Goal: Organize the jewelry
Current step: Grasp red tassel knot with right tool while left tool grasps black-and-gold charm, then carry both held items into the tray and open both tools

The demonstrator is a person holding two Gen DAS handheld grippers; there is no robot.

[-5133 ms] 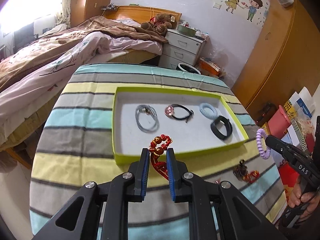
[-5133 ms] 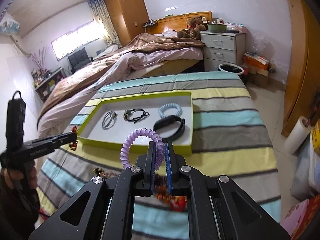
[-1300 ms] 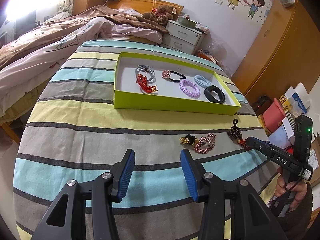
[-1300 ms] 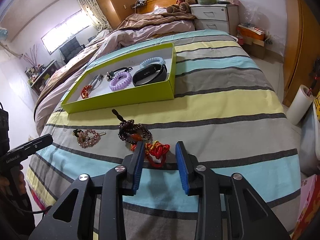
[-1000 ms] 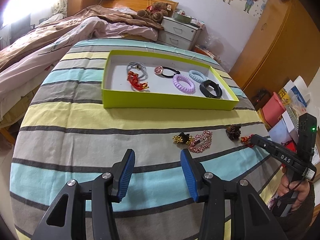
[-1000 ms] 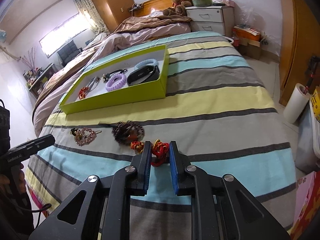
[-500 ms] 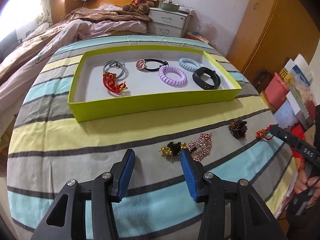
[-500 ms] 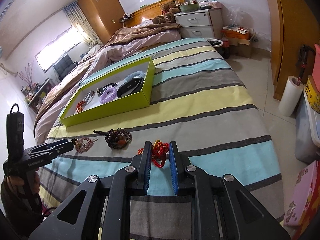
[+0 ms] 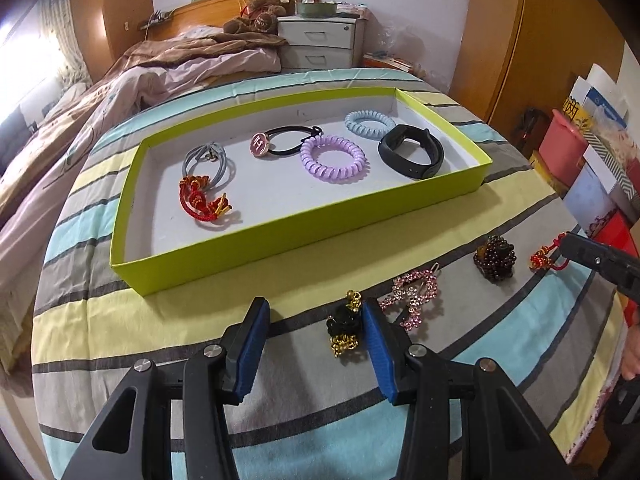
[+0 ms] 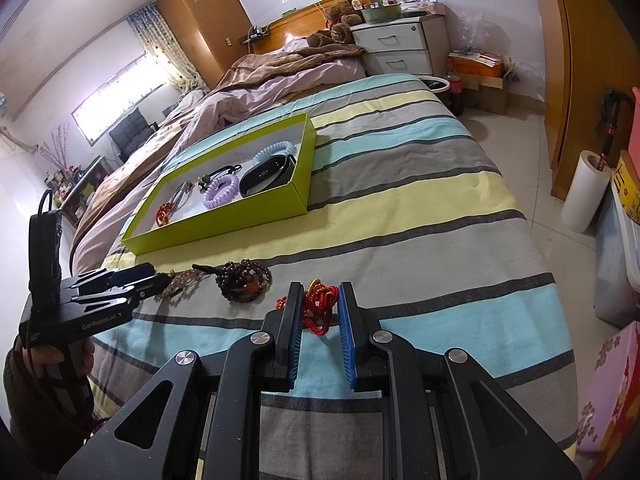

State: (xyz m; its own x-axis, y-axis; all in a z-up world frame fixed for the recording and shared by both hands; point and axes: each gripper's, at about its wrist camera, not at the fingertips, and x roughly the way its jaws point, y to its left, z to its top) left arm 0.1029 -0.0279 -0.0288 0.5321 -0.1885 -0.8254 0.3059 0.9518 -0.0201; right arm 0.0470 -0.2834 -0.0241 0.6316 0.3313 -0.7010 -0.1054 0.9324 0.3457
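Note:
A lime-green tray (image 9: 280,236) on the striped table holds a red cord bracelet (image 9: 202,202), a grey hair tie, a black hair tie, a purple coil tie (image 9: 334,158), a blue coil tie and a black band (image 9: 412,156). My left gripper (image 9: 316,314) is open just above the cloth, its right finger against a black-and-gold piece (image 9: 345,330). A pink rhinestone clip (image 9: 414,296) and a dark bead bracelet (image 9: 494,258) lie to the right. My right gripper (image 10: 318,298) is shut on a red cord bracelet (image 10: 318,306), also seen in the left wrist view (image 9: 544,258).
The tray also shows in the right wrist view (image 10: 224,224). A bed (image 9: 140,76) lies beyond the table, with a nightstand (image 9: 320,42) behind. Boxes and papers (image 9: 592,152) stand at the right. A white paper roll (image 10: 584,190) stands on the floor.
My left gripper has moved forward and down to the black-and-gold piece. My right gripper keeps the red cord bracelet pinched and has shifted a little.

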